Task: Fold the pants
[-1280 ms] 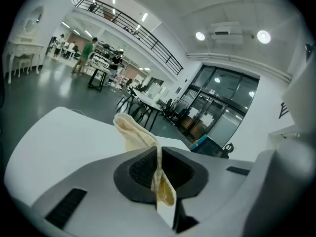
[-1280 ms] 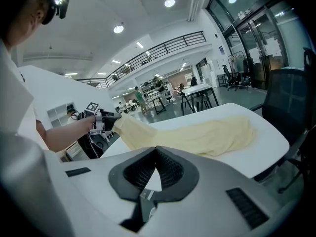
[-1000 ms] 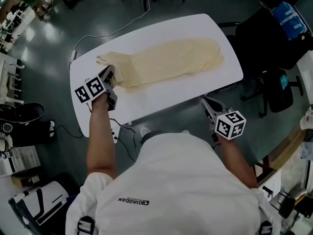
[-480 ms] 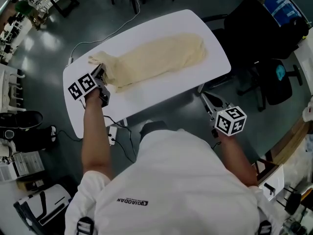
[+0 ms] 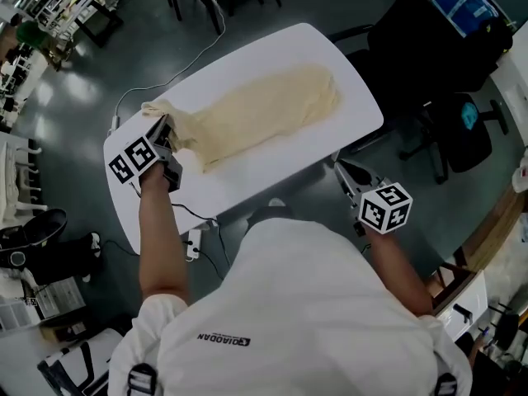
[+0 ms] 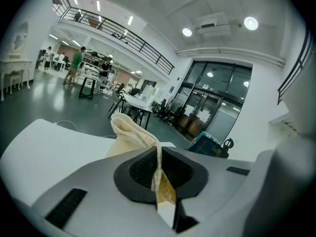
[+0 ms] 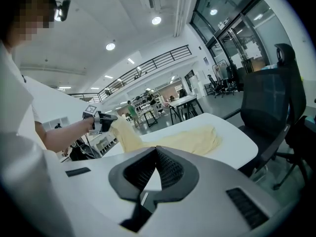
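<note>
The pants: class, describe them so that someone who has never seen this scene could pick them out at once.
Find the white table standing on the grey floor. Lying along it is a pale yellow cloth, the pants, the only cloth on it. One end is raised off the tabletop, pinched in the left claw.

Pants (image 5: 247, 118): soft, textured cloth. Table (image 5: 276, 165): smooth, matt white.

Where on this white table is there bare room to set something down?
Widest bare patch: the near strip of the table, between the pants and the edge by the person. A narrower strip runs along the far edge, and the right end past the pants is bare. The left end is crowded: the left gripper holds the pants there.
</note>
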Action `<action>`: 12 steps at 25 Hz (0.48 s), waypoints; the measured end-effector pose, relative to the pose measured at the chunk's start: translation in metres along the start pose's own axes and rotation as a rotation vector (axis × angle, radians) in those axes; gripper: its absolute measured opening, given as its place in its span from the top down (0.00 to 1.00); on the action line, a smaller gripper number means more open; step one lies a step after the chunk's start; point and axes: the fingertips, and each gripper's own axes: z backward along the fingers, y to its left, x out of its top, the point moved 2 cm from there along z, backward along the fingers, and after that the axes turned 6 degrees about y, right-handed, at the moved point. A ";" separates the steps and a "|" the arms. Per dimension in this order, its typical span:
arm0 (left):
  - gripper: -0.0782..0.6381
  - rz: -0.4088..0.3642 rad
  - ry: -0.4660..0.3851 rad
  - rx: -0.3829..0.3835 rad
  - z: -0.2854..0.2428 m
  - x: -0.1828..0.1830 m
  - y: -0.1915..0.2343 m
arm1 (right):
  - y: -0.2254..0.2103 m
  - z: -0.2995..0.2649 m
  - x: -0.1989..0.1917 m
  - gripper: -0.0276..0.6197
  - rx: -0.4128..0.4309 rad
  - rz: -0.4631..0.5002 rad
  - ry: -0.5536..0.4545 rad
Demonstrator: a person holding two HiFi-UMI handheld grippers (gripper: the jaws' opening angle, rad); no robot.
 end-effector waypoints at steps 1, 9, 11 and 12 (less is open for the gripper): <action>0.82 0.001 -0.010 -0.020 -0.004 0.003 -0.007 | -0.004 -0.003 0.004 0.93 -0.004 0.004 0.005; 0.82 -0.006 -0.022 -0.159 -0.023 0.022 -0.030 | -0.023 -0.054 0.044 0.93 -0.016 0.025 0.061; 0.82 -0.016 -0.012 -0.186 -0.029 0.024 -0.034 | -0.029 -0.063 0.058 0.93 -0.016 0.018 0.057; 0.82 -0.020 -0.006 -0.197 -0.031 0.025 -0.035 | -0.031 -0.068 0.064 0.93 -0.017 0.019 0.052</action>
